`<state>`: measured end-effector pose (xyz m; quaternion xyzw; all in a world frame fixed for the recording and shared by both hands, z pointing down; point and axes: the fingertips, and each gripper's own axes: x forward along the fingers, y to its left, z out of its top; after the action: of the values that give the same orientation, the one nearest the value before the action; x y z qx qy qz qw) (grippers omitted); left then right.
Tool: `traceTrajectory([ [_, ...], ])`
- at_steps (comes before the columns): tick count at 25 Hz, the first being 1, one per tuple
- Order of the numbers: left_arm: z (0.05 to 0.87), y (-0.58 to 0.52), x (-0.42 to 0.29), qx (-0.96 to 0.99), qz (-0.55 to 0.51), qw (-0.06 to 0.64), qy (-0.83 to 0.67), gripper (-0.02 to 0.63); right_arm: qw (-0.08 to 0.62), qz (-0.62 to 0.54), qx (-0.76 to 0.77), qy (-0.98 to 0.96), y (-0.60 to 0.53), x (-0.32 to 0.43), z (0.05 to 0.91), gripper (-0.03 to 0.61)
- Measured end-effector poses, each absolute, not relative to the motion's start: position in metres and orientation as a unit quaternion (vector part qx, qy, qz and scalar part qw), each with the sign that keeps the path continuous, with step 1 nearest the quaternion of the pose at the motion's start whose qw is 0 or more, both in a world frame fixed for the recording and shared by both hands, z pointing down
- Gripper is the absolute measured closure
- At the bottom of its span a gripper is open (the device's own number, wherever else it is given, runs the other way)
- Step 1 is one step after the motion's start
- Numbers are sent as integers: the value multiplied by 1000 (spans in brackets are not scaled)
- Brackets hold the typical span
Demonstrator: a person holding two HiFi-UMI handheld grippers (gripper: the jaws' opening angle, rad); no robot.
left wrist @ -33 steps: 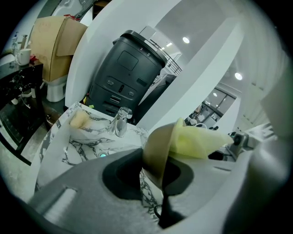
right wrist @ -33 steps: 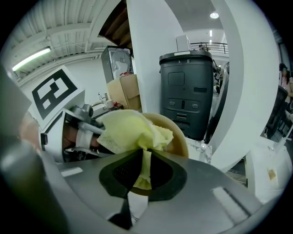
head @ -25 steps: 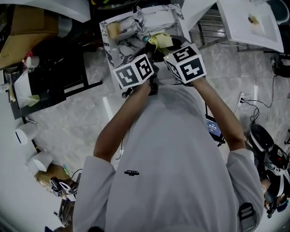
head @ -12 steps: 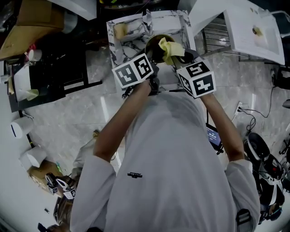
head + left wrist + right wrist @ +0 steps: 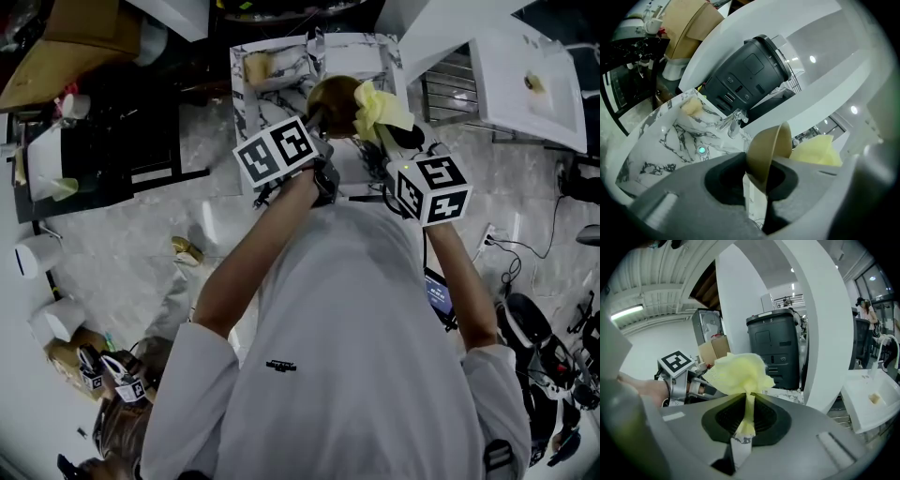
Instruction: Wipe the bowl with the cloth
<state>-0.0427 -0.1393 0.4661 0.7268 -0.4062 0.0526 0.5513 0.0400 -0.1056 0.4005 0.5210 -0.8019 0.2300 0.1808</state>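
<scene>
Bowl point(image 5: 336, 97) up over the sink point(image 5: 661, 145), rim clamped in your left tool point(image 5: 757, 176); right tool point(image 5: 743, 425) pinches the yellow cloth point(image 5: 740, 371) just beside it. Wiping's on, I'd say: next, push the cloth inside and sweep round.

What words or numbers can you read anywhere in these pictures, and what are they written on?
No text here can be read.
Small black print on the white shirt: too small to read.
Marker cubes: black-and-white square patterns, not letters or numbers.
Black bin: panels on its front, any lettering too blurred to read.
</scene>
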Motion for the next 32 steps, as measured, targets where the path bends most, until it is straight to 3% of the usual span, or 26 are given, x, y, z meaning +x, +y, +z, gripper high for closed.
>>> traceTrajectory([
  [15, 473, -116, -23, 678, 29, 620, -394, 555, 91, 200, 559, -800, -105, 53, 369, 545],
  [32, 519, -135, 17, 573, -64, 667, -471, 555, 106, 198, 530, -818, -143, 78, 395, 545],
])
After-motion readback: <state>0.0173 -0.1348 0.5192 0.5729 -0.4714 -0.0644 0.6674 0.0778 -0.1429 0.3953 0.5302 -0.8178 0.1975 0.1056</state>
